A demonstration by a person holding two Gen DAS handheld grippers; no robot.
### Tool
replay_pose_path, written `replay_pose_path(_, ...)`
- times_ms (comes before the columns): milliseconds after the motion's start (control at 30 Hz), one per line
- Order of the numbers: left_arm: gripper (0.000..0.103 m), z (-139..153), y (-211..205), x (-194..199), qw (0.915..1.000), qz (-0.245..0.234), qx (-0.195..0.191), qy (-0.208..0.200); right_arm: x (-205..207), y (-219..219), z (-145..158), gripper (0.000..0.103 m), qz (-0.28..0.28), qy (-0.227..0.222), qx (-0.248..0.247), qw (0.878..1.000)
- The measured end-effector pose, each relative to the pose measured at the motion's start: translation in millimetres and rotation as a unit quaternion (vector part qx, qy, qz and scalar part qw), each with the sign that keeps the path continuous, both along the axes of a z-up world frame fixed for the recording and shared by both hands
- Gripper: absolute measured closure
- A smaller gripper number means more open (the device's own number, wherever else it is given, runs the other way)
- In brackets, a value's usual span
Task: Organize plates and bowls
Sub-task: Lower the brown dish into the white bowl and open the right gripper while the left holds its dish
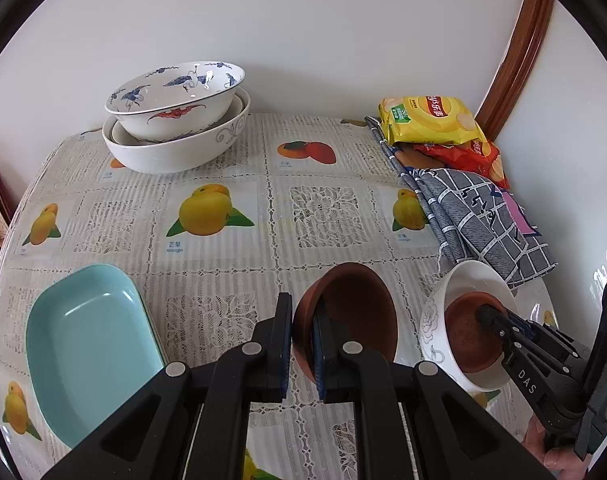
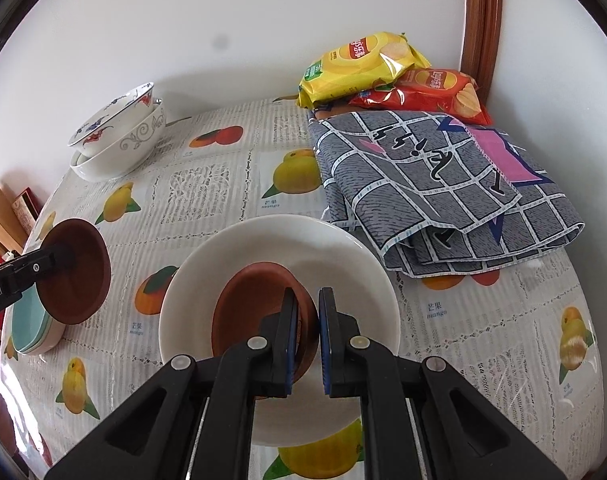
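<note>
Presently, 2 brown saucers are being handled: the left claw point(image 1: 301, 344) is clamped on the rim of a tilted brown saucer point(image 1: 351, 312) above the tabletop point(image 1: 231, 280); the right claw point(image 2: 306, 340) pinches another saucer point(image 2: 259, 308) inside the white bowl point(image 2: 343, 260), presumably for stacking.

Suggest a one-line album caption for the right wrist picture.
Right gripper pinches a brown dish inside a white bowl; left gripper lifts another brown dish.
</note>
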State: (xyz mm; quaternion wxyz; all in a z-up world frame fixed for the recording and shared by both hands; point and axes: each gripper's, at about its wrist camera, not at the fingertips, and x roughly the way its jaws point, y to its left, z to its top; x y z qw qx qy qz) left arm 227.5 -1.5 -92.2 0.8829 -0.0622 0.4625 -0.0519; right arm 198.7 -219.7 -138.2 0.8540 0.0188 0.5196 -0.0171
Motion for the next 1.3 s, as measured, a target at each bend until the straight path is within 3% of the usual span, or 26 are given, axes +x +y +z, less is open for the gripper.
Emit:
replay_pose_path(633, 0.093, -15, 2, 11, 0.9999, 0.006, -0.010, 0.013, 9, 4, -16, 0.093, 0.001, 0.027, -0.042, 0.999)
replay_pose_path(1300, 0.093, -18, 0, 10, 0.9998, 0.002, -0.010, 0.017, 8, 9, -20, 0.091, 0.012, 0.027, -0.077, 0.997)
